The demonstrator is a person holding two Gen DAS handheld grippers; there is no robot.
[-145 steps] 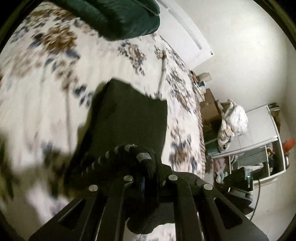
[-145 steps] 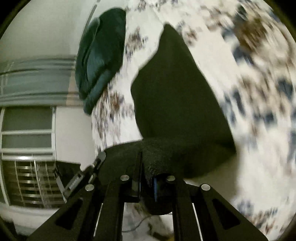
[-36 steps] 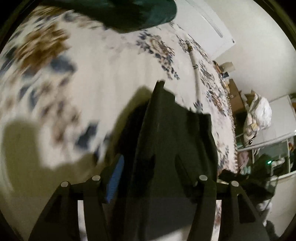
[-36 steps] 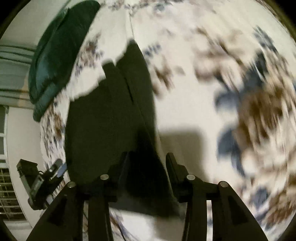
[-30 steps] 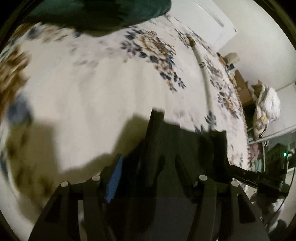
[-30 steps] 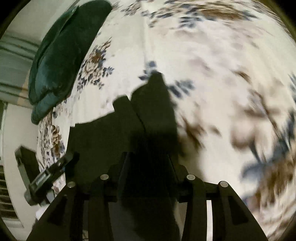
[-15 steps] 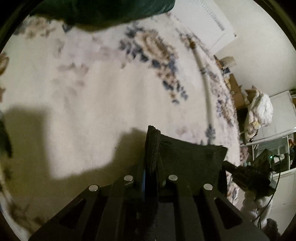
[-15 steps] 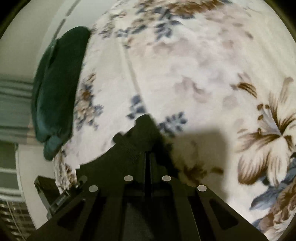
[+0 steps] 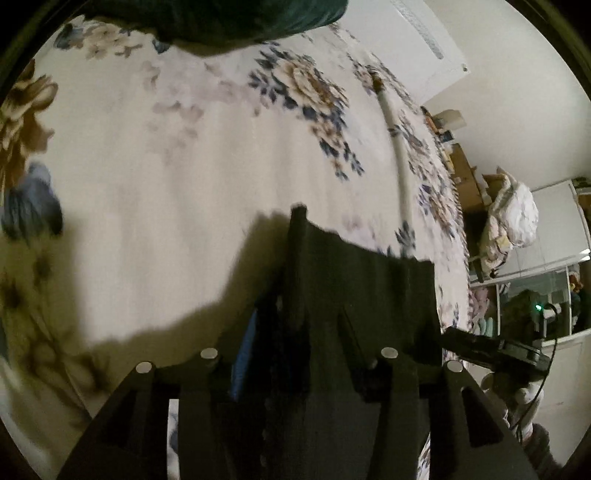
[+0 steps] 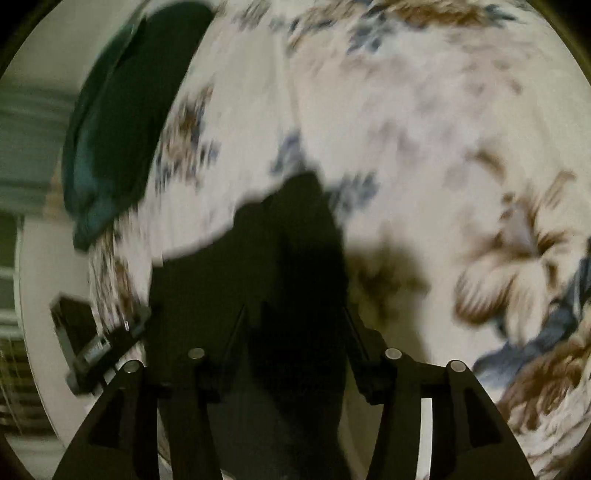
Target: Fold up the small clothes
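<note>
Heads up, your left gripper (image 9: 301, 354) and right gripper (image 10: 295, 350) had both just been opening, fingers apart, with the black garment (image 9: 365, 291) lying loose between them and neither one pinching it. It sat on the floral bedspread (image 9: 166, 177), folded edge poking up toward 12 o'clock in both wrist views. My guess at the risk: dark fabric could've snagged on a pad and dragged the fold open as you pulled back, and the right view was blurry, so I couldn't tell if anything clung. Room-wise you had loads of bare bedspread from 9 to 12 o'clock, the dark green pillow (image 9: 236, 18) far off at 12, bed edge and clutter out at 3 in the left view
</note>
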